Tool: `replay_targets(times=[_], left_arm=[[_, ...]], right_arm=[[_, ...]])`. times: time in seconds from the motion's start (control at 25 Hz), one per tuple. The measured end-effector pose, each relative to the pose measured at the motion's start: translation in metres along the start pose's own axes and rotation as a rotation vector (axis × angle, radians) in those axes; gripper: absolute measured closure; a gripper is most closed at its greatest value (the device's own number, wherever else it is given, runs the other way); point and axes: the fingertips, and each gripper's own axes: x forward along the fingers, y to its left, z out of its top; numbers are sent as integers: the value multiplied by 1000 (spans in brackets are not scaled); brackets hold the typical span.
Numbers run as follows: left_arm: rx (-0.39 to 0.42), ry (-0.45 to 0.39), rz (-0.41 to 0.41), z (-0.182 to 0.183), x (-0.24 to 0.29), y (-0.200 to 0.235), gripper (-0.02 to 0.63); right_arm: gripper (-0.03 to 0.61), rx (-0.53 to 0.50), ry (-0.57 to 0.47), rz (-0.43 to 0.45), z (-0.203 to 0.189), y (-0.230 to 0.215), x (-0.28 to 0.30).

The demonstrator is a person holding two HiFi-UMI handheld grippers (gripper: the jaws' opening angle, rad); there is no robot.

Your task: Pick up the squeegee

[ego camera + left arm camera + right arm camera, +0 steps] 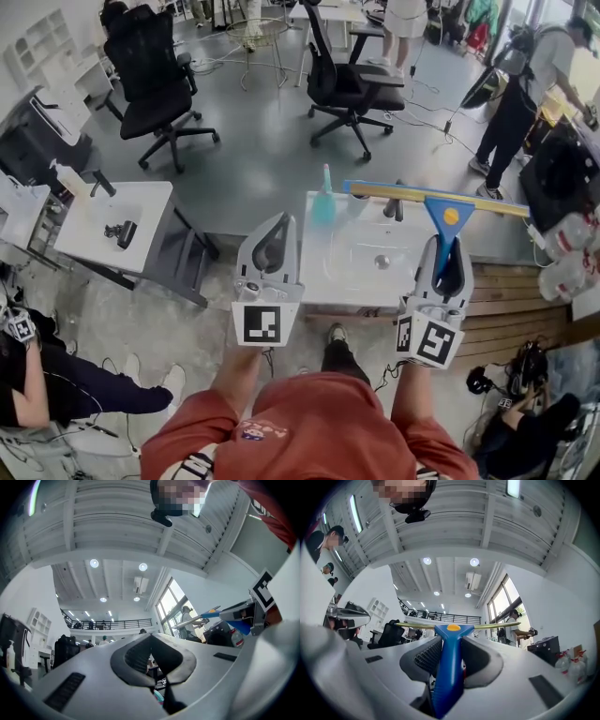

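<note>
Currently the squeegee [441,208] hangs above the sink [323,272], blue handle pinched in the right gripper [448,270]; left gripper [273,246] pressed together, empty. The long blade's weight could twist it loose

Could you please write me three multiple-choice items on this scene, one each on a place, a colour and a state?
1. Where is the squeegee?
A in the right gripper
B lying in the sink
C on the white side table

2. What colour is its handle?
A red
B blue
C green

3. How is the left gripper?
A shut and empty
B clamped on a bottle
C clamped on the squeegee

Key:
1 A: the right gripper view shows its jaws pressed on the handle.
2 B: the handle is blue in both views.
3 A: the jaw tips meet with nothing between them.
</note>
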Motion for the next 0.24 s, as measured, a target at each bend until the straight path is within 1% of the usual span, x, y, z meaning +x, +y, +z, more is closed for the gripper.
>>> replay_targets(times=[0.08,0.24], left_arm=[[-4,-3,1,1,0,-1,597],[23,14,-9,-2,-1,0,597]], right_arm=[[437,0,11,-3,-4,-1,-1],[437,3,16,3,-6,1,-1]])
